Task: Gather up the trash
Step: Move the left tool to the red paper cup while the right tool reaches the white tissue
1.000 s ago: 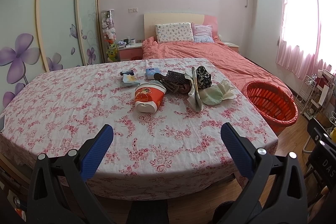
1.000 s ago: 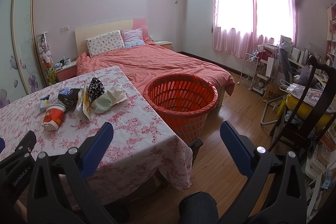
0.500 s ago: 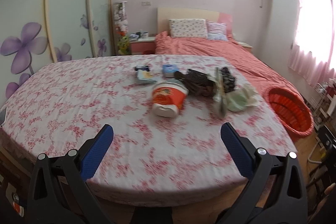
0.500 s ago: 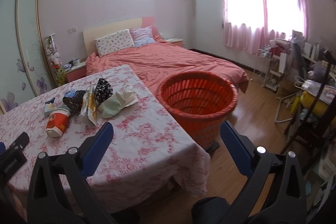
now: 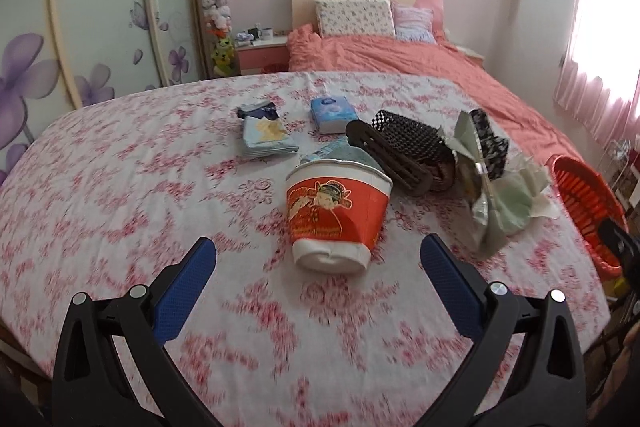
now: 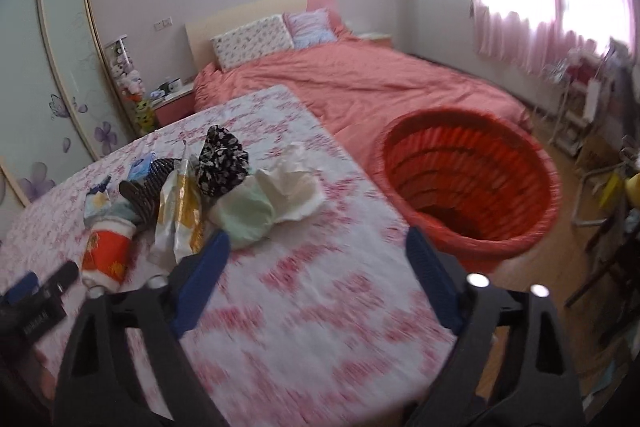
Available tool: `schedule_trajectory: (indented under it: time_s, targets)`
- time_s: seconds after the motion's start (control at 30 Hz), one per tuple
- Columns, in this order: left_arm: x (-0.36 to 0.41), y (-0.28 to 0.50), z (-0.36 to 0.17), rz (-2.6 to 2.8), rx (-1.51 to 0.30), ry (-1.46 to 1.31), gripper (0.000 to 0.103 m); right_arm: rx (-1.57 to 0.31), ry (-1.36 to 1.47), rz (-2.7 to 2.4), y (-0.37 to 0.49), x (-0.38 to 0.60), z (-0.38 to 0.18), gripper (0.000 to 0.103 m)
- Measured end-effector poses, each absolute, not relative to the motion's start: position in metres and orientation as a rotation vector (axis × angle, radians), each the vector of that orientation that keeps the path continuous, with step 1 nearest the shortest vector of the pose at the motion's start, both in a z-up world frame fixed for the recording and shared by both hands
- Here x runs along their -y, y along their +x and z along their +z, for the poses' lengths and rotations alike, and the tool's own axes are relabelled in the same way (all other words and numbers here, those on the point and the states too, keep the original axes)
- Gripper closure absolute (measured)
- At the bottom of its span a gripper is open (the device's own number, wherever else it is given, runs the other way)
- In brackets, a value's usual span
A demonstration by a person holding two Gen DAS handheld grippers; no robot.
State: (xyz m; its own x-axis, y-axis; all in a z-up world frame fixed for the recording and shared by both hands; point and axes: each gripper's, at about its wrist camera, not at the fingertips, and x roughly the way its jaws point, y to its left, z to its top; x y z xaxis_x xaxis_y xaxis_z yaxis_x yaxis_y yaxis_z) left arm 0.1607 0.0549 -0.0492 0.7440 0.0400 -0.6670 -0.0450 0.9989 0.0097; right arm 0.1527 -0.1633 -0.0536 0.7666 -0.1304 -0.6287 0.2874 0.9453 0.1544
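Observation:
A red and white paper noodle cup [image 5: 336,215] lies on its side on the floral tablecloth [image 5: 120,195]. Behind it lie a blue tissue pack [image 5: 333,113], a flat snack packet [image 5: 264,135], a dark mesh item [image 5: 404,151], a silver foil wrapper [image 5: 478,183], a black patterned pouch [image 5: 490,143] and pale crumpled paper [image 5: 520,195]. My left gripper [image 5: 318,261] is open, just short of the cup. My right gripper [image 6: 318,251] is open above the table's right part, near the crumpled paper [image 6: 276,203] and foil wrapper [image 6: 178,215]. The red basket [image 6: 468,179] stands on the floor beside the table.
A bed with a salmon cover [image 6: 360,83] lies behind the table. A wardrobe with flower doors [image 5: 80,27] is on the left. A rack and chairs [image 6: 600,147] stand at the right under a pink curtain [image 6: 540,7].
Both grippers moved forward over the table. The left one closed in on the noodle cup. The right one swung left and down toward the trash pile and basket. Both stayed open.

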Motion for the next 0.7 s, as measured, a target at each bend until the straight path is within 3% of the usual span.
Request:
schedule_trajectory:
  time_s: [0.07,0.23,0.63,0.7]
  targets:
    - [-0.054,0.171,-0.053,0.042,-0.74,0.005,0.002,-0.677,0.249,-0.199,0.172,0.159,-0.059,0.031]
    - [-0.054,0.189,-0.061,0.04,-0.761,0.019,0.002,-0.683,0.185,-0.143,0.205,0.141,-0.068,0.036]
    - [-0.05,0.211,-0.076,0.009,-0.822,0.023,0.003,-0.754,0.27,-0.227,0.272,0.177,-0.089,0.036]
    - [-0.05,0.213,-0.078,0.005,-0.829,0.021,0.007,-0.781,0.279,-0.215,0.279,0.178,-0.096,0.036]
